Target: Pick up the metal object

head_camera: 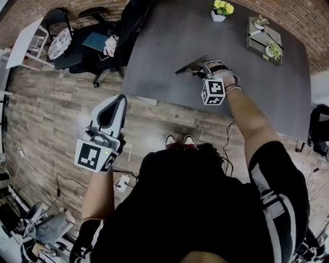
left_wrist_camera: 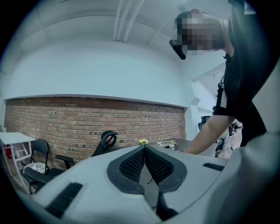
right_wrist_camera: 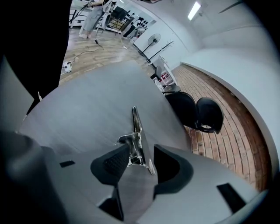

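Note:
The metal object (head_camera: 189, 67) is a shiny spring clip lying flat on the dark grey table (head_camera: 169, 41), near its front edge. My right gripper (head_camera: 201, 71) reaches it from the right. In the right gripper view the clip (right_wrist_camera: 136, 131) lies between the two black pads. The left pad (right_wrist_camera: 114, 162) is close against its spring and the right pad (right_wrist_camera: 168, 164) stands clear, so the right gripper (right_wrist_camera: 141, 152) is open around its rear end. My left gripper (head_camera: 121, 98) hangs over the wooden floor left of the table. Its tips meet, with nothing held (left_wrist_camera: 144, 147).
A pot of yellow flowers (head_camera: 222, 9) and a grey tray (head_camera: 257, 43) with small plants stand at the table's far side. Black office chairs (head_camera: 87, 41) and a white side table (head_camera: 25, 43) are at the far left. Cables lie on the floor (head_camera: 61, 180).

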Demonstrator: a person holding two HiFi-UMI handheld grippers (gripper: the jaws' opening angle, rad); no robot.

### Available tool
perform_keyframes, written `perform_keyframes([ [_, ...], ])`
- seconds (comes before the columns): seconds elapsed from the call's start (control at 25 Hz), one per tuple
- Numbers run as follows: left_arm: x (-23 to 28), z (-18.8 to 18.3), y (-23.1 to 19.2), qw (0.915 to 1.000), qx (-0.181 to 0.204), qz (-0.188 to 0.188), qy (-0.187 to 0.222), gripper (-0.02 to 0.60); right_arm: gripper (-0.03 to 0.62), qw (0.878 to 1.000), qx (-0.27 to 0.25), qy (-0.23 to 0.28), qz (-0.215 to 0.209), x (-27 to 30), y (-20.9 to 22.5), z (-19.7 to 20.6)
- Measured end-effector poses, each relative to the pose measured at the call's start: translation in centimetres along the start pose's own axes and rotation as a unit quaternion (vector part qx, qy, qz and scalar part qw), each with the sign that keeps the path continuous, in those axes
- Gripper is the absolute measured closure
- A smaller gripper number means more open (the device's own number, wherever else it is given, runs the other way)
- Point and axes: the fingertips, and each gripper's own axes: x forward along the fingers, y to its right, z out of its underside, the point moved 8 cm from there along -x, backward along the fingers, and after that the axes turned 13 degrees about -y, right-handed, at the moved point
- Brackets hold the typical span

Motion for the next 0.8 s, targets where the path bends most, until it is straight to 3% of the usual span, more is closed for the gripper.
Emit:
perform_keyframes([
  [0.36, 0.1, 0.3, 0.2, 0.9999, -0.001, 0.0, -0.012, 0.574, 0.488, 1.0, -0.016, -0.005, 0.01, 1.2, -0.3, -0.5],
  [0.8, 0.6, 0.4, 0.5, 0.9999, -0.003, 0.006, -0.014, 0.574, 0.51, 1.0, -0.007, -0.007, 0.018, 1.2, 0.4, -0.5],
])
